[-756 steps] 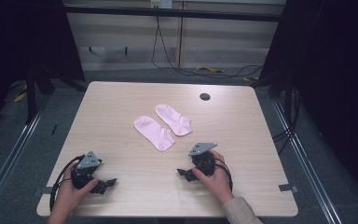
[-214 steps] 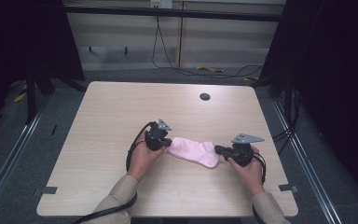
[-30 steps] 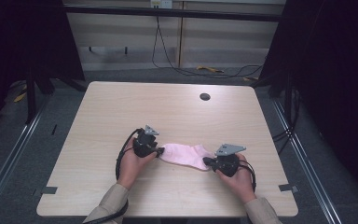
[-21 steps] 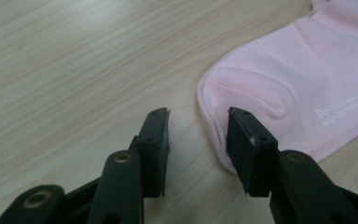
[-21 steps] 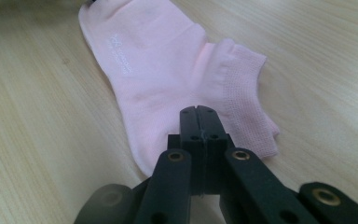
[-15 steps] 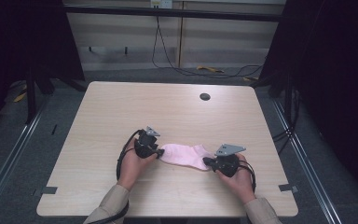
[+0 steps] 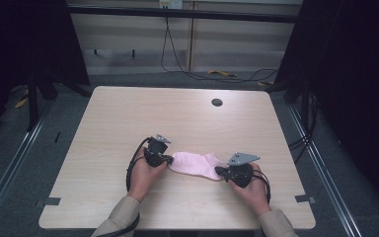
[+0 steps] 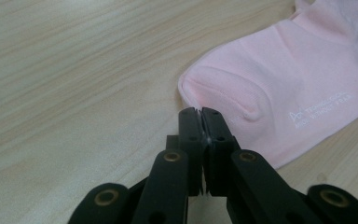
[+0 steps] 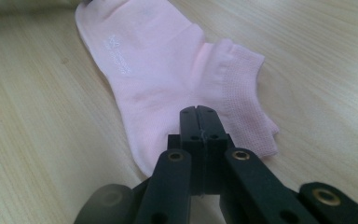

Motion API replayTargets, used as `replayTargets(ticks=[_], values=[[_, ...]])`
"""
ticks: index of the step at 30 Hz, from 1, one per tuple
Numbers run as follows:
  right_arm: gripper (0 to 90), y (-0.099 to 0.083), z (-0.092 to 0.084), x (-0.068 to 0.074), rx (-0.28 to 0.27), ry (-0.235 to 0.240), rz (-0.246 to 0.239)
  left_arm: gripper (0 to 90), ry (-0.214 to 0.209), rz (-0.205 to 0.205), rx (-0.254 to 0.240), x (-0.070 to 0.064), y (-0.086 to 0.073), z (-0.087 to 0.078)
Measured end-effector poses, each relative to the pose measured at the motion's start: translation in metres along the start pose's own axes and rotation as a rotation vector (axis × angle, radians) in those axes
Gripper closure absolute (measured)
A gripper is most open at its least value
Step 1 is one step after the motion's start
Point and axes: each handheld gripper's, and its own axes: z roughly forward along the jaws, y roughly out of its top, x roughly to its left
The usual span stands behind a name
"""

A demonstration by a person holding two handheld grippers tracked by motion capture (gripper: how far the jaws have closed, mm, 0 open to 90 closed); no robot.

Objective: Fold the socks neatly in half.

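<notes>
While both grippers sit at opposite ends of the pink ankle socks (image 7: 196, 165), the stacked pair lies flat on the wooden table (image 7: 128, 118), near the person's edge and between the two hands. The left gripper (image 8: 200, 112) has just been closing; in the left gripper view its jaws meet tip to tip at the toe end, and whether any fabric is caught between them cannot be told, since the toe seam lies just at the tips. The right gripper (image 9: 199, 110) is likewise closed, its jaws pressed together over the heel and ribbed cuff (image 9: 242, 93); from the right gripper view it appears to pinch the sock edge, though the contact itself is hidden beneath the tips.

Risks, as judged from this arrangement: a pinch that takes only the upper sock would let the lower one slide out of alignment when the ends are lifted or folded. A shallow bite at the rounded toe may slip off under tension. Pulling the two ends apart too firmly may stretch the knit cuff, or drag the pair across the table instead of raising it.
</notes>
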Motion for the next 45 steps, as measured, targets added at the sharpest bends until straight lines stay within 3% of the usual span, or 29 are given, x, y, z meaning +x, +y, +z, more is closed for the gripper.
replayTargets(ticks=[9,19,45], values=[[90.0,0.000,0.000,0.002,0.000,0.012,0.015,88.4,-0.015,-0.006,-0.038,-0.002,0.008,-0.017],[90.0,0.001,0.001,0.004,0.000,0.020,0.012,88.5,-0.033,0.016,-0.051,-0.009,0.019,-0.030],[90.0,0.004,0.004,0.010,-0.002,0.024,0.025,88.6,-0.071,0.084,-0.059,-0.034,0.039,-0.037]])
